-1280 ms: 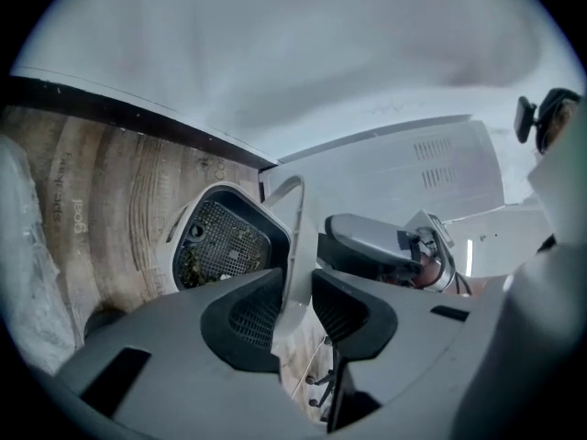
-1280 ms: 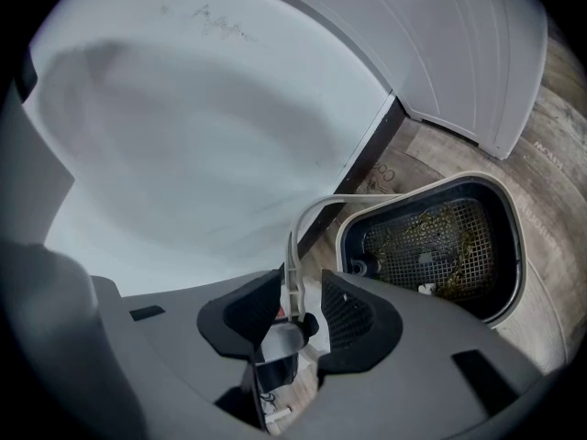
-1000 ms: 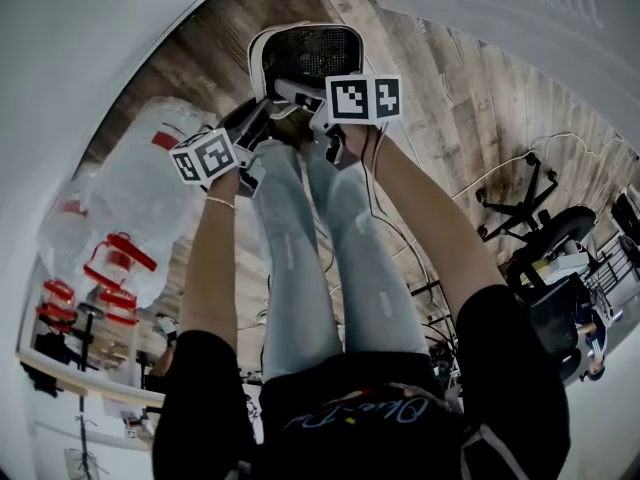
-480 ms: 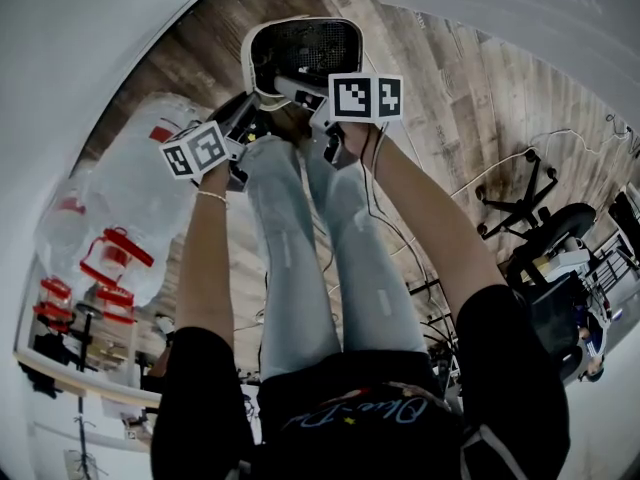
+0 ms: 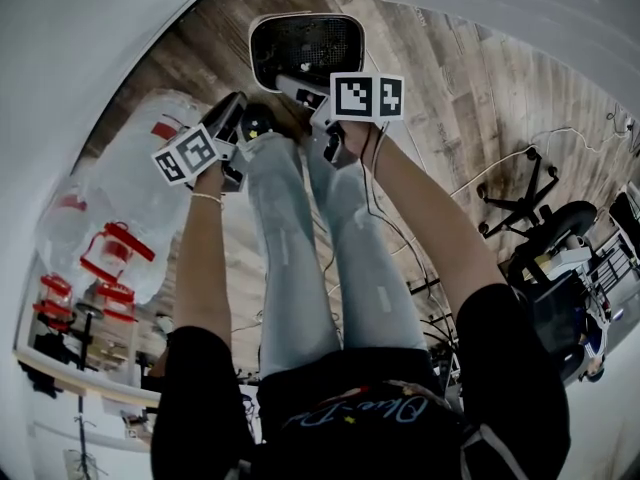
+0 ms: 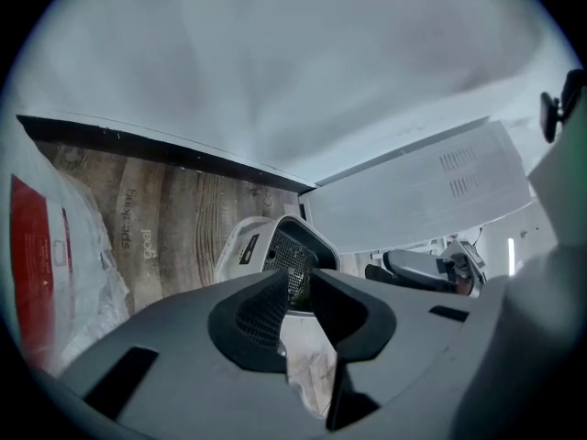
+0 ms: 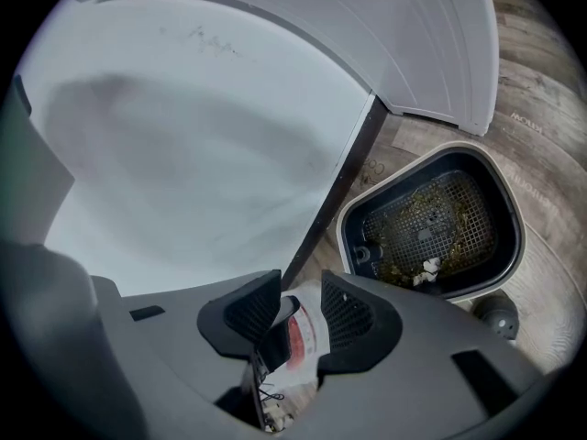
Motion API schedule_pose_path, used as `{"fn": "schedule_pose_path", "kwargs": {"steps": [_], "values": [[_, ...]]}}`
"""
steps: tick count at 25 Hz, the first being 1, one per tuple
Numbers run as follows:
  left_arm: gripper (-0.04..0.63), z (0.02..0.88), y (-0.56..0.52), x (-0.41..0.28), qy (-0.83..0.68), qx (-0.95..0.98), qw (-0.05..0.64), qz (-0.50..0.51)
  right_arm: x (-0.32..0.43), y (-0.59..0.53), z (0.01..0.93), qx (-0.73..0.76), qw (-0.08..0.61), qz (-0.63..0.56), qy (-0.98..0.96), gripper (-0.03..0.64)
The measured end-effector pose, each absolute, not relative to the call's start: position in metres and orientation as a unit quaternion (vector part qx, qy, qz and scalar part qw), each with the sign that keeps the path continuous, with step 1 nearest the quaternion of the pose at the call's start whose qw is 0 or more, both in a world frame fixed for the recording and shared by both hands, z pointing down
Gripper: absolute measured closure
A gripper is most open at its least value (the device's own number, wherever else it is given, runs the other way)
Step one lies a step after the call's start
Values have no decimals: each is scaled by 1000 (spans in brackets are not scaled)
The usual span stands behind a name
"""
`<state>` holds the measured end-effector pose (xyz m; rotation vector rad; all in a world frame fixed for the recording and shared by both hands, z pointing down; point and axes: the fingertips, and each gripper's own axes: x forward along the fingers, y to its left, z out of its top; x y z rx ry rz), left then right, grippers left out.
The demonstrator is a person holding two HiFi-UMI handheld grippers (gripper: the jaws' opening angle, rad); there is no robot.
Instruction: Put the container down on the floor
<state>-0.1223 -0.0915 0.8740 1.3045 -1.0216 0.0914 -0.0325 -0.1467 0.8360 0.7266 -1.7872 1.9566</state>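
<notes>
Jaws of the right gripper (image 7: 301,287) are pinching narrowly on the white handle (image 7: 307,333) of the air-fryer basket (image 7: 431,227), which is sitting at the wall edge of the plank floor (image 7: 541,108) with open boards alongside, while the left gripper (image 6: 299,278) is hovering slightly parted, empty.

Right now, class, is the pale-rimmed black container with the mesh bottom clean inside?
No: brownish crumbs and white bits lie on the container's mesh in the right gripper view.
</notes>
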Motion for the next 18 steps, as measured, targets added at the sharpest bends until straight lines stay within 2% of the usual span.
{"fn": "schedule_pose_path", "kwargs": {"steps": [6, 12, 18], "values": [[557, 861, -106, -123, -464, 601, 650, 35, -32, -150, 829, 264, 190, 694, -642, 501], [575, 840, -122, -119, -464, 632, 620, 23, -20, -161, 820, 311, 179, 680, -639, 596], [583, 810, -136, -114, -456, 669, 585, 41, -2, -172, 800, 356, 157, 670, -632, 617]]}}
